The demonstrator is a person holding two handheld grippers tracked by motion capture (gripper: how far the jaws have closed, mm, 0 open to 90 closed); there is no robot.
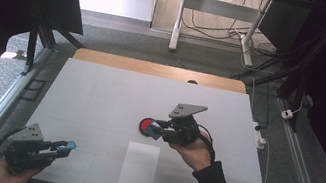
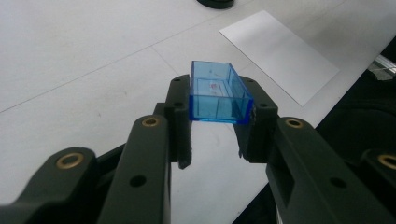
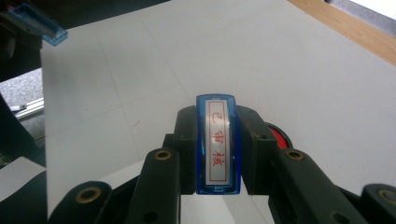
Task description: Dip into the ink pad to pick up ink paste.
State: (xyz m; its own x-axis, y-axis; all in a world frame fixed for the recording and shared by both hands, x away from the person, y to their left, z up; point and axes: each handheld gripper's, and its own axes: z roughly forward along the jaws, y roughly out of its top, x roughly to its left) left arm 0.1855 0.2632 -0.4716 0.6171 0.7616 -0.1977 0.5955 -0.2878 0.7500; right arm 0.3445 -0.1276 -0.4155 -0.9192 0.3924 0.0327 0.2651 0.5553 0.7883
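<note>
White laminate covers the bench (image 1: pixel 99 95), and everything in play sits on its near half. A pale sheet of paper (image 1: pixel 139 166) lies flat just below and slightly left of the right gripper (image 1: pixel 155 130), its long axis running away from the person; it lies between the two grippers, but nearer the right one. A round red ink pad (image 1: pixel 146 125) in a dark rim rests on the bench directly under the right gripper's tips, so close that I cannot tell whether the stamp touches it.

The right gripper is closed to a narrow gap on a blue stamp body (image 3: pixel 217 149), jaws pressing its two long sides. The stamp's long axis runs along the jaws, and its label with red characters faces the right gripper view. My reading is that inking comes first, then a short move back toward the person to reach the paper; the right hand is clearly the nearer one for both.

The left gripper (image 1: pixel 67 147) hangs well apart, at the bench's near left corner. It is partly closed on a clear blue cap (image 2: pixel 218 93), held crosswise between the jaw tips, open side up, clear of the bench
</note>
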